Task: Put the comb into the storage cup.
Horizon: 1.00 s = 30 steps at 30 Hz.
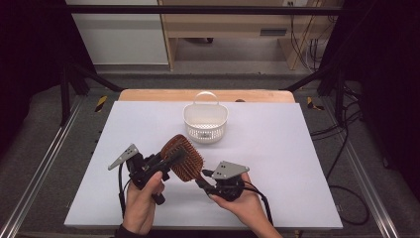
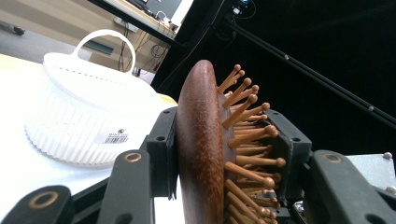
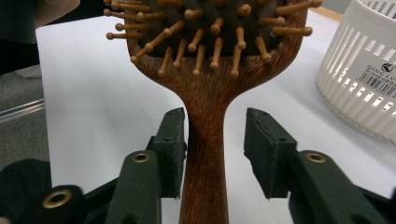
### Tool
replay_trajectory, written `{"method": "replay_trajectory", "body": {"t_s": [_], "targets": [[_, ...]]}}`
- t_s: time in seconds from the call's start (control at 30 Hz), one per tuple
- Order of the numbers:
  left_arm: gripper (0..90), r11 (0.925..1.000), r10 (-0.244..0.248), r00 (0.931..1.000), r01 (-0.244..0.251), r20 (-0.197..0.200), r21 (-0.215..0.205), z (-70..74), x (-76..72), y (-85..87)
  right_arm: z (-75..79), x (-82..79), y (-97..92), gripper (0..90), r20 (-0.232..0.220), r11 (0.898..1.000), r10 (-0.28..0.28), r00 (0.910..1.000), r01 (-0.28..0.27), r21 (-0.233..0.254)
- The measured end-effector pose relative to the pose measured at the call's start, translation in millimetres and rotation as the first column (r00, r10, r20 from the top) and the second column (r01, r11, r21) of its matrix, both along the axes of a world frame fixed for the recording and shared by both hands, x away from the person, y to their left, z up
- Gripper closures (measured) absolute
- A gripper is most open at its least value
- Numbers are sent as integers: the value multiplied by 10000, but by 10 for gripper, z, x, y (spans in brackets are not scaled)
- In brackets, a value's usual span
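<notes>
A brown wooden hairbrush (image 1: pixel 184 157) with wooden pins is held up over the white table (image 1: pixel 297 148), in front of a white slatted basket (image 1: pixel 205 131). My left gripper (image 1: pixel 172 157) is shut on the brush head (image 2: pixel 201 154), one pad on the smooth back and the other against the pins. My right gripper (image 1: pixel 202 179) is at the brush handle (image 3: pixel 205 140), which passes between its jaws. The left pad lies close against the handle, while a clear gap separates the right pad from it, so this gripper (image 3: pixel 215 144) is open.
The basket (image 2: pixel 79 126) with its looped carrying handle stands at the table's far middle; its barcode label (image 3: pixel 378 77) faces me. Metal frame rails run along both sides of the table, and cables lie on the floor to the right.
</notes>
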State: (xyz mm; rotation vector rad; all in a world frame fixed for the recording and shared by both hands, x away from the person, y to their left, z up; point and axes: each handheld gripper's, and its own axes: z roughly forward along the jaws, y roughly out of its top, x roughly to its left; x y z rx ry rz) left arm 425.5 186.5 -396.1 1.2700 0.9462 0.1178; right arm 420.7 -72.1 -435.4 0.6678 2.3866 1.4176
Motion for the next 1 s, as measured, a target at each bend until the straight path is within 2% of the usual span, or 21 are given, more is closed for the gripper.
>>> {"method": "replay_trajectory", "body": {"t_s": [0.27, 0.37, 0.4, 0.43, 0.47, 0.57, 0.63, 0.7, 0.73, 0.77, 0.8, 0.83, 0.87, 0.93, 0.97, 1.0], "targets": [[516, 9992, 379, 9993, -380, -80, -99, -13, 16, 93, 42, -18, -93, 477, 41, 9997, -149, 9999, 148, 199], [517, 9986, 513, 9986, -514, -85, -120, -14, 24, 139, 79, 1, -252, 417, 124, 9962, -646, 9978, 638, 599], [517, 9982, 567, 9983, -569, -106, -181, -11, 24, 149, 79, 1, -252, 417, 124, 9962, -646, 9978, 638, 599], [516, 9980, 615, 9981, -617, -99, -151, -9, 25, 164, 88, 17, -345, 392, 340, 9928, -858, 9957, 826, 866], [516, 9975, 680, 9976, -682, -99, -186, -6, 25, 176, 88, 17, -345, 392, 340, 9928, -858, 9957, 826, 866], [516, 9963, 827, 9965, -829, -105, -215, -2, 29, 216, 96, 51, -503, 366, 698, 9852, -1205, 9903, 1106, 1309], [516, 9955, 899, 9959, -902, -133, -285, 3, 32, 241, 94, 63, -612, 342, 903, 9791, -1584, 9832, 1445, 1432], [516, 9948, 974, 9952, -977, -112, -299, 12, 32, 265, 85, 63, -728, 298, 898, 9688, -2018, 9753, 1853, 1644], [516, 9946, 999, 9950, -1001, -78, -262, 17, 33, 274, 80, 47, -848, 236, 706, 9566, -2442, 9671, 2283, 1813], [516, 9947, 1012, 9949, -1012, -30, -189, 21, 39, 281, 79, 33, -906, 208, 618, 9502, -2646, 9624, 2493, 1871], [516, 9943, 1048, 9945, -1048, -32, -190, 25, 46, 286, 79, 33, -906, 208, 618, 9502, -2646, 9624, 2493, 1871], [516, 9940, 1077, 9942, -1077, -15, -180, 29, 52, 293, 67, 7, -1015, 143, 602, 9376, -3003, 9519, 2831, 2018], [516, 9937, 1102, 9939, -1102, -1, -198, 35, 56, 294, 67, 7, -1015, 143, 602, 9376, -3003, 9519, 2831, 2018], [516, 9929, 1178, 9930, -1178, 14, -179, 50, 59, 290, 54, -7, -1142, 78, 691, 9224, -3466, 9355, 3265, 2066], [515, 9930, 1178, 9930, -1178, 45, -125, 62, 62, 286, 50, -7, -1181, 72, 754, 9189, -3552, 9317, 3333, 2111], [515, 9924, 1221, 9925, -1221, 49, -150, 76, 63, 274, 50, -7, -1181, 72, 754, 9189, -3552, 9317, 3333, 2111]]}}
